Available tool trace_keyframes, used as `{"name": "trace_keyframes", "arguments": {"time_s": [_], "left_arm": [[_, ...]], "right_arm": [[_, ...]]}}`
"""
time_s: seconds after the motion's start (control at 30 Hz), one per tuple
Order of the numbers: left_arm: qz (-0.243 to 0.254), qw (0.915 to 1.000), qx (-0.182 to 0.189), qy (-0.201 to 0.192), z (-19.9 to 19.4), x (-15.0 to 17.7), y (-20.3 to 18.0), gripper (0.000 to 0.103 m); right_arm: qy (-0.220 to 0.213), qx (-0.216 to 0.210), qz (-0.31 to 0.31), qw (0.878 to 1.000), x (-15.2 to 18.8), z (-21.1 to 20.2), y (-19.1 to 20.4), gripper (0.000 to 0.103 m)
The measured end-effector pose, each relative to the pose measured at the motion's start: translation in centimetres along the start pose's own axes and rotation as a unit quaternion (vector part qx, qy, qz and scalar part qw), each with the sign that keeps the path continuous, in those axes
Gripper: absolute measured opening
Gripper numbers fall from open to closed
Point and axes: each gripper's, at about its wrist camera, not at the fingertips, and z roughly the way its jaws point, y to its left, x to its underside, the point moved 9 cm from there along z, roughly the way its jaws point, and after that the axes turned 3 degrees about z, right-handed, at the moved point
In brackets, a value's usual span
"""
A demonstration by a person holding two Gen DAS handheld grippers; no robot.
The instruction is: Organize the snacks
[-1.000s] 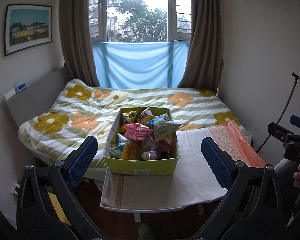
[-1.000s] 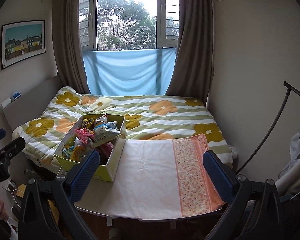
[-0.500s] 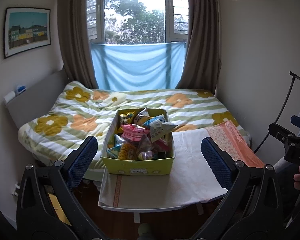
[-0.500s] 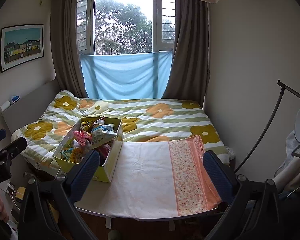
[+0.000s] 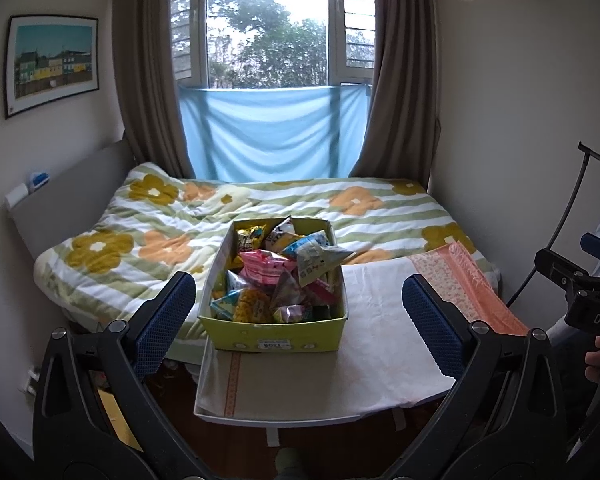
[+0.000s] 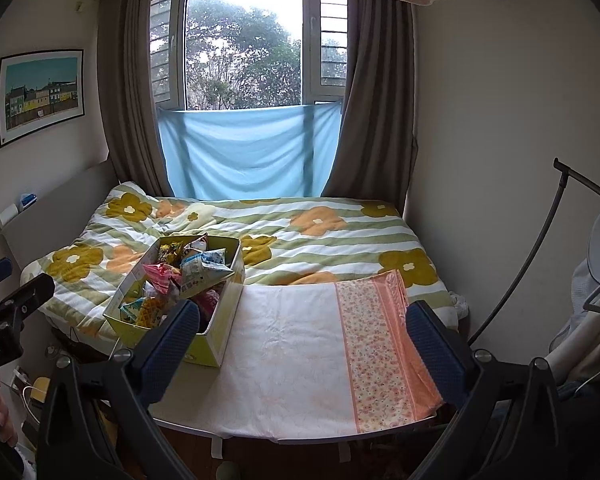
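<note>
The snack packets (image 5: 284,276) are heaped in an open yellow-green box (image 5: 274,338); the box stands on the left part of a cloth-covered table (image 5: 376,360), near its front edge, with the bed (image 5: 260,208) just behind. The heap rises above the box rim; a grey-and-blue packet (image 5: 320,258) lies on top and overhangs the right wall; a pink packet (image 5: 264,262) sits beside it, and yellow packets show at the near end and the far end. The table surface to the right of the box is bare cloth, white then orange-flowered; no packet lies outside the box.

Risks, judged from this layout: the top packets are loose and unsupported, so a grasp on a lower packet may tip the overhanging one onto the table or floor; the packets are thin film and air-filled, so they are likely to slip or crush under a hard squeeze; the box looks light, so a sideways pull may drag it toward the table edge.

The left gripper (image 5: 298,318) is spread wide and holds nothing, well short of the box; the right gripper (image 6: 300,338) is likewise spread and empty, facing the bare cloth.
</note>
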Motion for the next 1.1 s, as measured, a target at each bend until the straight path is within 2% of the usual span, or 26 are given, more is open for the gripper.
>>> {"name": "trace_keyframes", "arguments": {"time_s": [1.1], "left_arm": [[-0.016, 0.9998, -0.004, 0.01, 1.8, 0.3, 0.5, 0.103]], "right_arm": [[0.013, 0.005, 0.0, 1.0, 0.3, 1.4, 1.2, 0.103]]}}
